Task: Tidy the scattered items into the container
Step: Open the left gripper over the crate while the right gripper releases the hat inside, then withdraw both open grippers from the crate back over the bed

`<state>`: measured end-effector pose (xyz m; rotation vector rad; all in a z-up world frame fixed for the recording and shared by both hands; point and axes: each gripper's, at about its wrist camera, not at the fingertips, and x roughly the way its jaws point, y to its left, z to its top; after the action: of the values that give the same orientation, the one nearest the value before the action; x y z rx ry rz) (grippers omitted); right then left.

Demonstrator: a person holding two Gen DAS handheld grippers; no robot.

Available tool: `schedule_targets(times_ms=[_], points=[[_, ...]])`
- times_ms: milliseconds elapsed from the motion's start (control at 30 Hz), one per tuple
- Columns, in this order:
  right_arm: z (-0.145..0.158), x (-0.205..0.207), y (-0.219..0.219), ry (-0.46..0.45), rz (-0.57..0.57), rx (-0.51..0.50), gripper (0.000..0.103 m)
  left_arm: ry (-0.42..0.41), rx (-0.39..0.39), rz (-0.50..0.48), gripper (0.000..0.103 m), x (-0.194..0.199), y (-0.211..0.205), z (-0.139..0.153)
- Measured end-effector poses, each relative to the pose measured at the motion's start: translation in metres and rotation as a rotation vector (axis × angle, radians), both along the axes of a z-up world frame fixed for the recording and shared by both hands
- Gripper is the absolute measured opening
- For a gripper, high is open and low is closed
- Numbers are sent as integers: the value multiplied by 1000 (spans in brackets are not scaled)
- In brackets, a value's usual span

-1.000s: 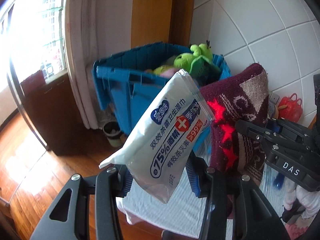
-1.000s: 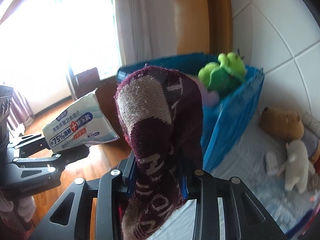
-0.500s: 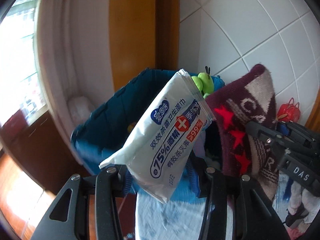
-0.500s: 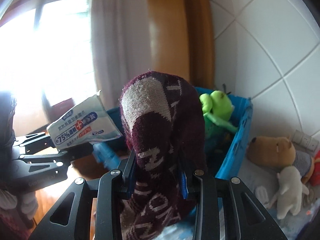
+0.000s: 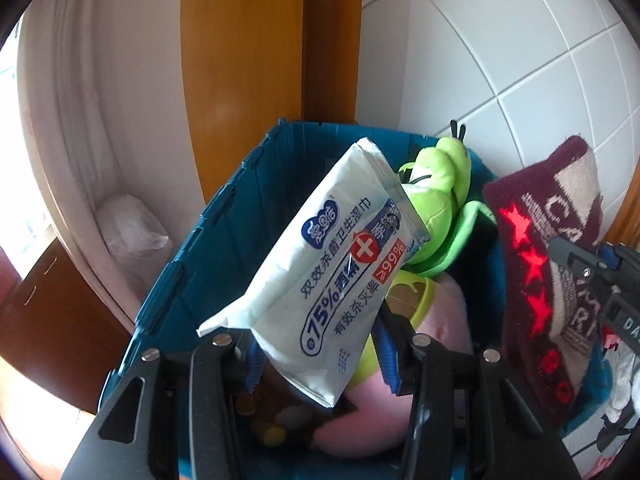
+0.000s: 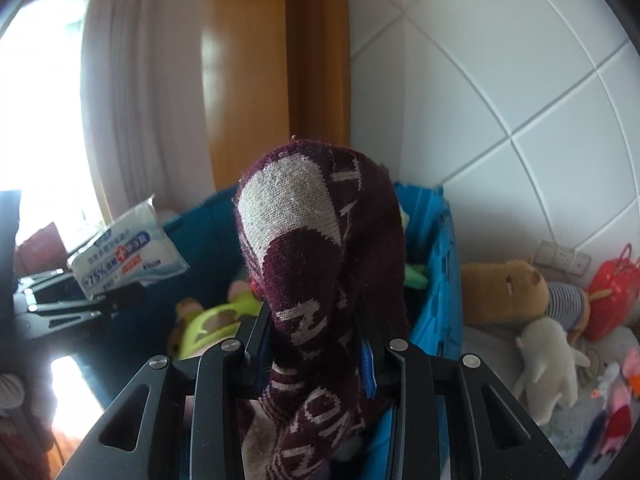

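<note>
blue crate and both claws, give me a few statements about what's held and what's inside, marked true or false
1. The left claw is shut on the wipes pack. True.
2. The right claw is open with nothing in it. False: it is shut on the maroon knit sock.
3. A green plush toy already lies inside the blue crate. True.
4. The wipes pack lies at the bottom of the crate. False: it is held in the air over the crate's opening.
5. The brown teddy bear is inside the crate. False: it lies outside, beside the crate's wall, next to a white plush toy.
</note>
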<state>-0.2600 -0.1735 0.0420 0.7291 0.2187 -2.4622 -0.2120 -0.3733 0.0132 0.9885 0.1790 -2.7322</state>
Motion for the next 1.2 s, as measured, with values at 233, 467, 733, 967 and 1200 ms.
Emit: schedule_targets(times_ms=[233,467,733,967,1200], points=[[-16,-11,-19,-38,-24,69,49,-32,14,15,70,-10,-10,-8],[-11,5,-14,-14,-39,70,65,-27,10,7,80,0,-2,-8],[2,30,22,33,-98,48,103,9,3,-39,80,32,27,3],[1,73,74,45,-222,38,103,25,-8,-131,80,60,74,2],[-8,117,145,28,-284,29,103,19,-1,-165,80,96,147,-2]])
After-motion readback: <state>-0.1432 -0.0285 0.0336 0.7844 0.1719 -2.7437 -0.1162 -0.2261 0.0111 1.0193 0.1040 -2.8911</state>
